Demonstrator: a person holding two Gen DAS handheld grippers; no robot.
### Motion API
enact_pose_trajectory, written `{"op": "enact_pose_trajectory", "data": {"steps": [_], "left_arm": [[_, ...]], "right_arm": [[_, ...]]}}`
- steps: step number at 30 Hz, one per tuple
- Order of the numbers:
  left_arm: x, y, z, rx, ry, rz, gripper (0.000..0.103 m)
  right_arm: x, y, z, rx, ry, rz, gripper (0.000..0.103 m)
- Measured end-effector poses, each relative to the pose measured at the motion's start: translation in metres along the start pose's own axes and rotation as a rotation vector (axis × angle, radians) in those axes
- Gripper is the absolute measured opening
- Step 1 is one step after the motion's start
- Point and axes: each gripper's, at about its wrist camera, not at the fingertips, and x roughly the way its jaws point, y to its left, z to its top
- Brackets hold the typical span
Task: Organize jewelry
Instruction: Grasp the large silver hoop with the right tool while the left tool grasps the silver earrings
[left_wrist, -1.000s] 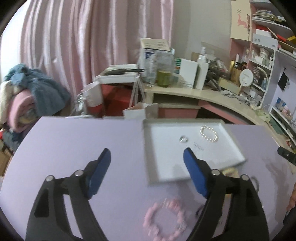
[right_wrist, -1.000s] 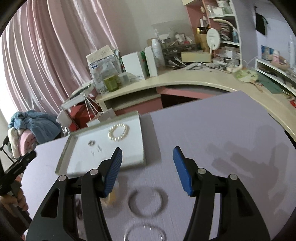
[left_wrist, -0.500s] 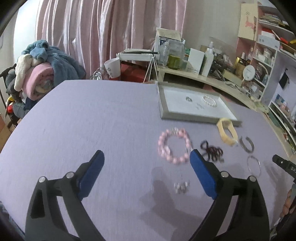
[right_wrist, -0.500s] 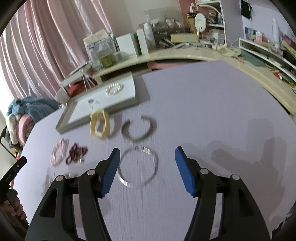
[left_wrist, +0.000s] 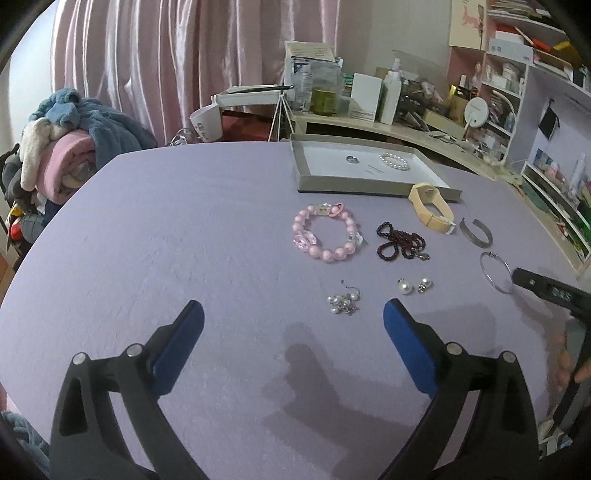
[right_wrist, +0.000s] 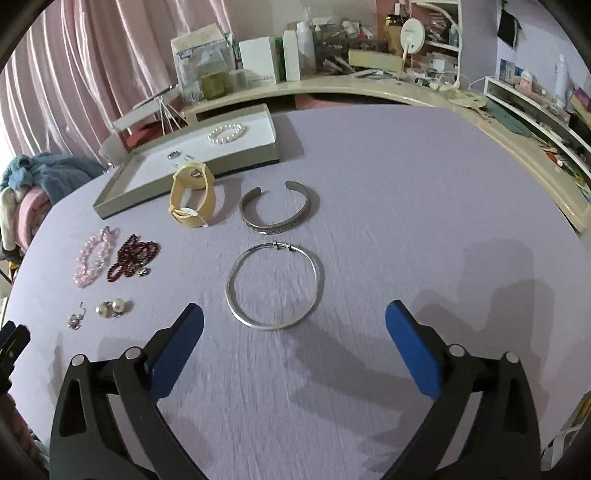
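Your left gripper (left_wrist: 291, 319) and right gripper (right_wrist: 293, 319) have just spread their fingers wide, nothing between them. Thin silver bangle (right_wrist: 275, 286) lies just ahead of your right fingers (not touching); loose jewelry sits on the purple surface (right_wrist: 388, 192), tray (right_wrist: 236, 166) beyond.

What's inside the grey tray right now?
Inside the tray: a white pearl bracelet, a small silver ring and some tiny pieces beside it, too small to identify. The yellow watch standing in front hides part of the floor.

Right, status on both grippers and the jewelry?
Left gripper and right gripper open, empty. Thin bangle ahead of right. Tray unobstructed.
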Motion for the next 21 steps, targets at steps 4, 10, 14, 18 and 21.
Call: {"op": "enact_pose_trajectory", "data": {"steps": [4, 10, 14, 18, 21], "left_arm": [[0.002, 0.000, 0.000, -0.005, 0.000, -0.003, 0.098], [0.009, -0.001, 0.001, -0.010, 0.017, -0.005, 0.098], [0.013, -0.003, 0.001, -0.007, 0.031, -0.010, 0.098], [0.017, -0.005, 0.001, -0.005, 0.040, -0.016, 0.098], [0.019, -0.006, 0.001, -0.005, 0.046, -0.020, 0.098]], "right_arm": [[0.017, 0.004, 0.004, -0.018, 0.037, -0.019, 0.101], [0.034, 0.017, 0.004, -0.091, 0.069, -0.054, 0.101], [0.036, 0.020, 0.006, -0.110, 0.055, -0.055, 0.099], [0.037, 0.022, 0.010, -0.119, 0.032, -0.050, 0.088], [0.037, 0.023, 0.010, -0.123, 0.024, -0.048, 0.087]]}}
